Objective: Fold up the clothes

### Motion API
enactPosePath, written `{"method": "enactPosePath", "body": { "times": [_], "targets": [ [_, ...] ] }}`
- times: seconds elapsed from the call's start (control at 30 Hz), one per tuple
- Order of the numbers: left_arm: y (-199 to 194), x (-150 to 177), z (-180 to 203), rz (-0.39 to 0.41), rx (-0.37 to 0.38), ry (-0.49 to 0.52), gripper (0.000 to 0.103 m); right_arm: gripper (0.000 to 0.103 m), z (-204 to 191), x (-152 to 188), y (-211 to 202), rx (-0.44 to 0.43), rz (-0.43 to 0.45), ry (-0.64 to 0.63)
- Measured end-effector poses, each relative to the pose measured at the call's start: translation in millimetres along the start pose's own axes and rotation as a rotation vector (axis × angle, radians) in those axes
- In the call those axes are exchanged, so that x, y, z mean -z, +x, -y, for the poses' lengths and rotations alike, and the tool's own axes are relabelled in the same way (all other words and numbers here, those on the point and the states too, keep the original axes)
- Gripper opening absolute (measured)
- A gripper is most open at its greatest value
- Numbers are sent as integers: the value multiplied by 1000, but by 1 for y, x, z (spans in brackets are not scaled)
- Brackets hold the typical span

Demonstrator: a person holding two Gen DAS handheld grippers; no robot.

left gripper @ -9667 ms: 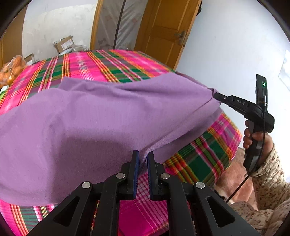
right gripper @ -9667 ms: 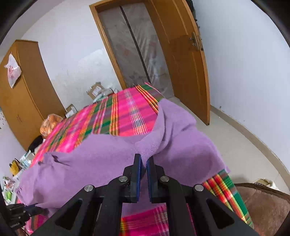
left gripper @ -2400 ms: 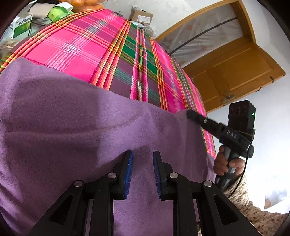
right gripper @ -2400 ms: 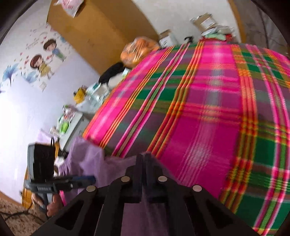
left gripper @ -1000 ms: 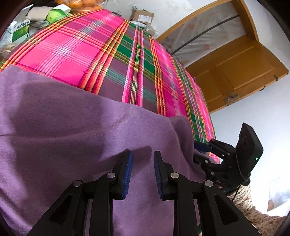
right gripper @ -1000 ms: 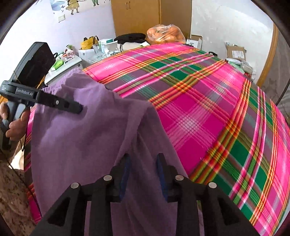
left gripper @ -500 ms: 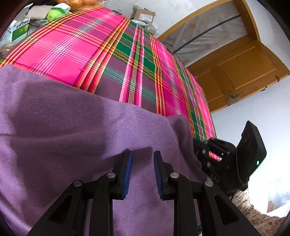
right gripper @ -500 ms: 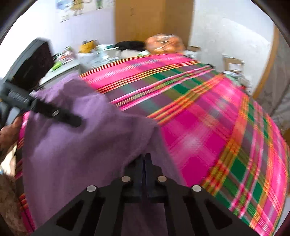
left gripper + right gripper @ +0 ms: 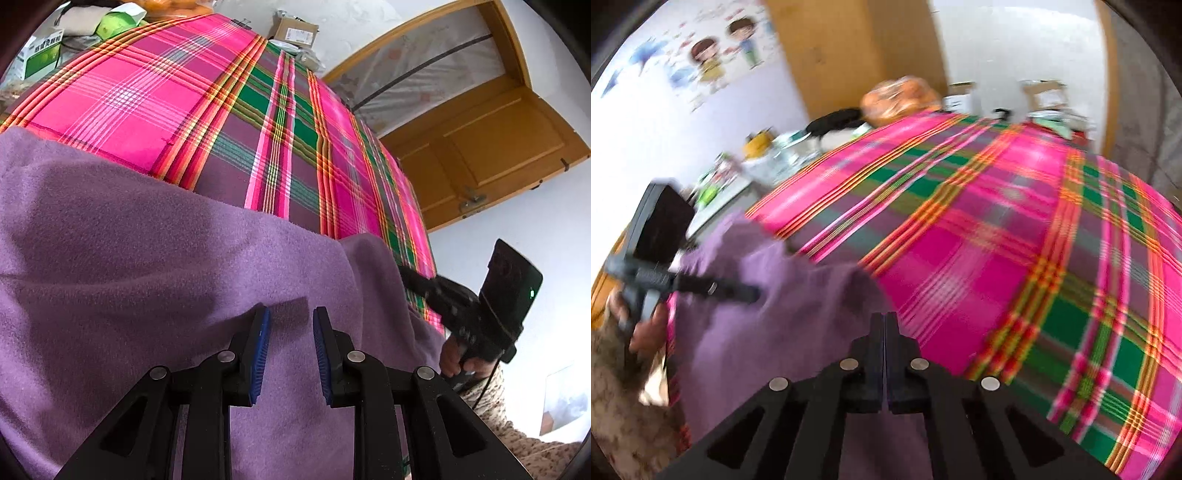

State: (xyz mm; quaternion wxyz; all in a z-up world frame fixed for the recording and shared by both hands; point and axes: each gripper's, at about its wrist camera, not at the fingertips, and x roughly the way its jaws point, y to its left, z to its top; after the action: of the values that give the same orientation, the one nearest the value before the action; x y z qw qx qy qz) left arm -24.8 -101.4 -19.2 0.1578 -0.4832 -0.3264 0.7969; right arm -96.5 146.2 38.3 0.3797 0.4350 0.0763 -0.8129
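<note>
The purple fleece garment (image 9: 155, 280) is lying across the near edge of the plaid bed (image 9: 229, 122); we are hovering the left gripper (image 9: 290, 321) over it, blue pads apart, while the right gripper (image 9: 885, 325) is pinching shut at its far edge (blur hides any cloth between), presumably for folding.

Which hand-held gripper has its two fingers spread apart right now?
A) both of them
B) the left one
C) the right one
B: the left hand-held gripper shows a clear gap between its blue pads over the purple cloth, while the right hand-held gripper has its fingers pressed together.
</note>
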Motion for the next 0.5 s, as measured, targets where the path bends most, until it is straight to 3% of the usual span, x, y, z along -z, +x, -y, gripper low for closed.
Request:
{"method": "enactPosePath", "body": {
  "times": [0.07, 0.23, 0.4, 0.43, 0.47, 0.5],
  "targets": [
    [0, 0, 0, 1, 1, 0, 24, 17, -11, 4, 7, 12, -40, -64],
    [1, -1, -1, 0, 4, 0, 24, 22, -30, 4, 25, 40, -95, -170],
    [2, -3, -2, -2, 8, 0, 24, 22, -41, -4, 35, 60, -77, -210],
    [2, -3, -3, -3, 9, 0, 24, 19, -42, -4, 35, 65, -72, -212],
    [2, -3, -3, -3, 9, 0, 24, 7, -44, -5, 35, 65, -68, -214],
    [1, -4, -3, -4, 10, 0, 24, 5, -46, -6, 36, 78, -65, -215]
  ]
}}
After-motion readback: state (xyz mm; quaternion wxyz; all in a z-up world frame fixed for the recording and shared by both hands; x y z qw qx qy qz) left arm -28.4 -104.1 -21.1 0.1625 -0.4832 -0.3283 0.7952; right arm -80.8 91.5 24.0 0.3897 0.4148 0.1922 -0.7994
